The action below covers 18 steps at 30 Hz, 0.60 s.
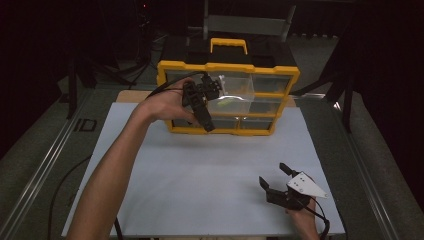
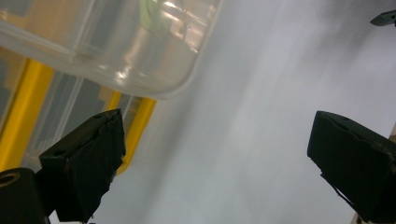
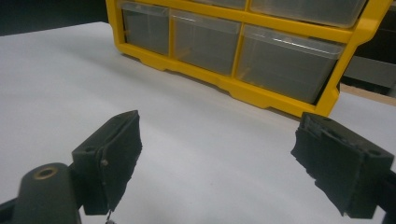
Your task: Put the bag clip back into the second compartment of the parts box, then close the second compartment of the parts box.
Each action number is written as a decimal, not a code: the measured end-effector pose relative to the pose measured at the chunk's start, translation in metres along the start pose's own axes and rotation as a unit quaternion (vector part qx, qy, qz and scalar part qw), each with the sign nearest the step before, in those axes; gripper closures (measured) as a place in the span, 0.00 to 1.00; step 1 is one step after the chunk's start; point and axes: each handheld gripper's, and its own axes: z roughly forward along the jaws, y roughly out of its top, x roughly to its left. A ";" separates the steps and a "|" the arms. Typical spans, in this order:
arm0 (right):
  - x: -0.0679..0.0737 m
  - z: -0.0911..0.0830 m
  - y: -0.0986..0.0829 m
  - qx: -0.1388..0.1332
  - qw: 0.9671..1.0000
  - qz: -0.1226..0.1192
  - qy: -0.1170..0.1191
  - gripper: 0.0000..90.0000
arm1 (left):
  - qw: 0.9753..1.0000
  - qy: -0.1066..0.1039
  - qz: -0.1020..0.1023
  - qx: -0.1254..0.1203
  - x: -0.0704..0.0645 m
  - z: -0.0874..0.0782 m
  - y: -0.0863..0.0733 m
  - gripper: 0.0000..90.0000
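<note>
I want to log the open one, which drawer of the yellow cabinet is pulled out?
The middle-row drawer by the left tool; it juts forward of the cabinet, the others sit flush.

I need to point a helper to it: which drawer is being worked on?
Find the yellow drawer cabinet at the far edge of the white mat. The clear drawer sits in its middle row, beside the left gripper. Unlike its neighbours, it is pulled out forward.

No legible text, labels or nos. anywhere, incl. on the yellow organizer [image 1: 228, 67].
</note>
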 end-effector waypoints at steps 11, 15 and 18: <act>0.001 -0.001 0.000 0.000 1.000 0.001 0.000 0.16 | 1.000 -0.007 0.008 0.004 -0.005 0.006 -0.004 0.07; 0.000 -0.001 0.000 -0.002 1.000 -0.001 -0.001 0.16 | 1.000 -0.009 0.014 0.007 -0.008 0.007 -0.007 0.08; -0.001 -0.001 0.000 -0.001 1.000 -0.001 -0.002 0.16 | 1.000 -0.011 0.018 0.008 -0.008 0.007 -0.009 0.12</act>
